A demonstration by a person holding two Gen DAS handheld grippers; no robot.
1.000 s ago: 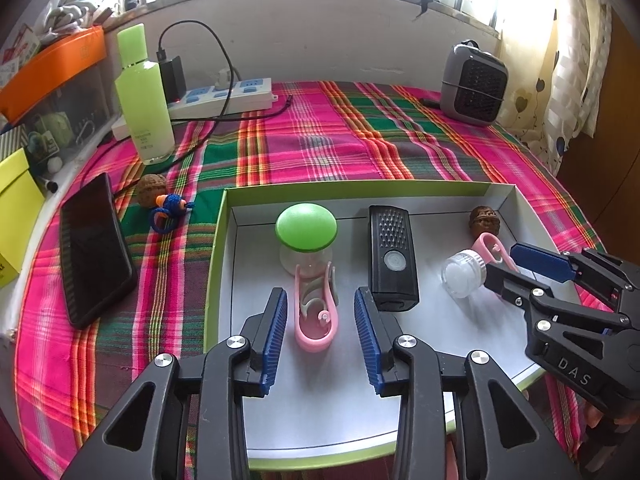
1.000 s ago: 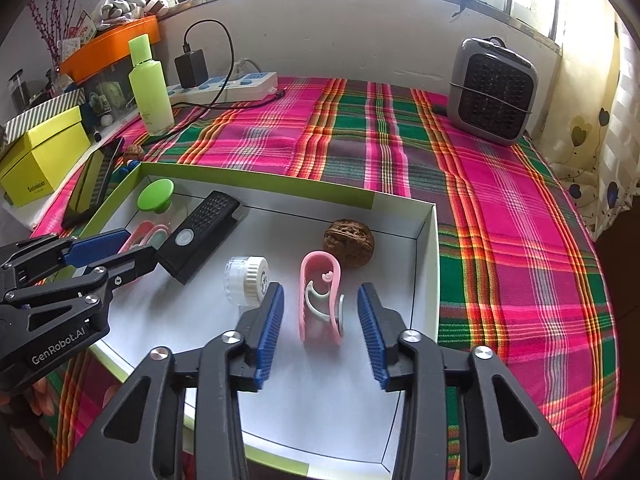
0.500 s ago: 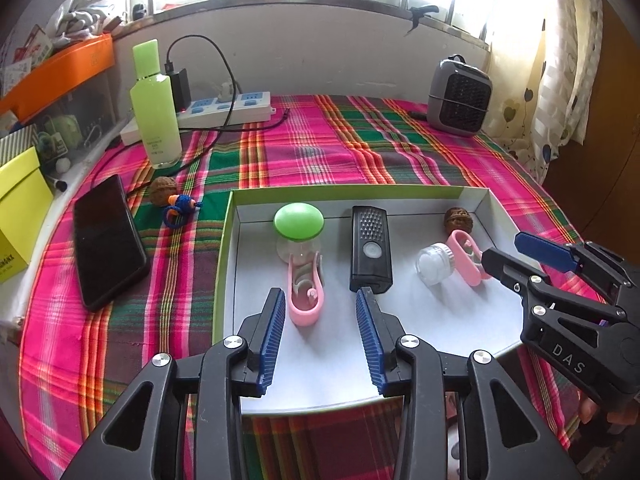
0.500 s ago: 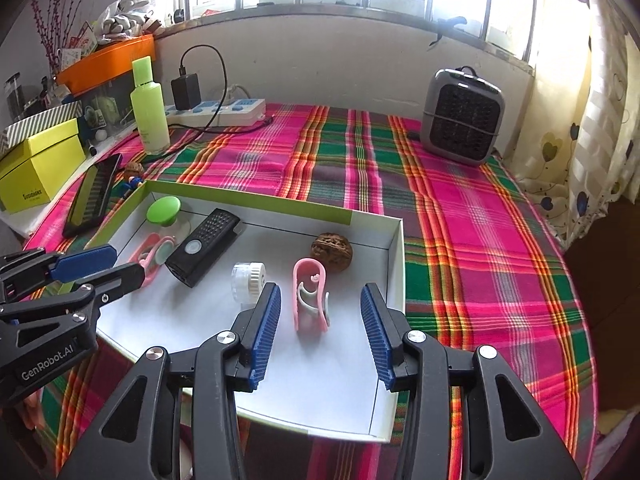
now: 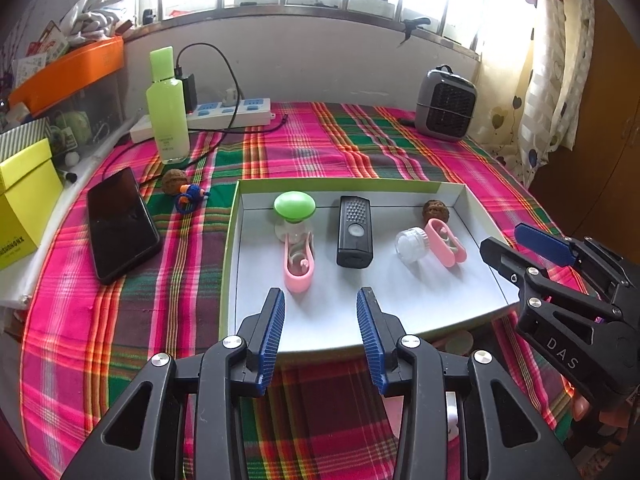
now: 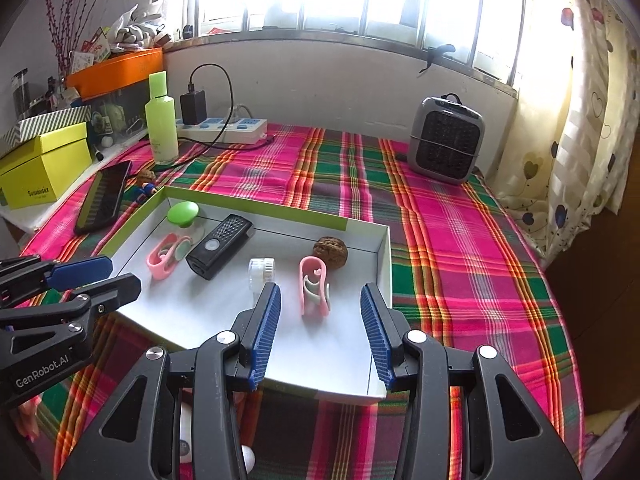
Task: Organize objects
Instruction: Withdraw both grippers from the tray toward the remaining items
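A white tray with a green rim (image 5: 234, 216) (image 6: 382, 264) lies on the plaid cloth. In it lie a green-capped jar (image 5: 294, 210) (image 6: 183, 213), a pink clip (image 5: 299, 264) (image 6: 162, 259), a black remote (image 5: 355, 231) (image 6: 219, 246), a clear round jar (image 5: 410, 242) (image 6: 260, 272), a second pink clip (image 5: 445, 242) (image 6: 314, 288) and a walnut (image 5: 435, 210) (image 6: 330, 252). My left gripper (image 5: 320, 320) is open and empty above the tray's near edge. My right gripper (image 6: 320, 320) is open and empty above the tray's near right part.
On the cloth left of the tray lie a black phone (image 5: 120, 222), a second walnut (image 5: 175, 181) and a small blue toy (image 5: 190, 196). A green bottle (image 5: 167, 112), a power strip (image 5: 228, 114), a yellow box (image 5: 24, 196) and a grey heater (image 5: 445, 105) stand at the back.
Both grippers have drawn back and up from the tray, open and empty; the pink clips that lay between their fingers now lie farther ahead in the tray.
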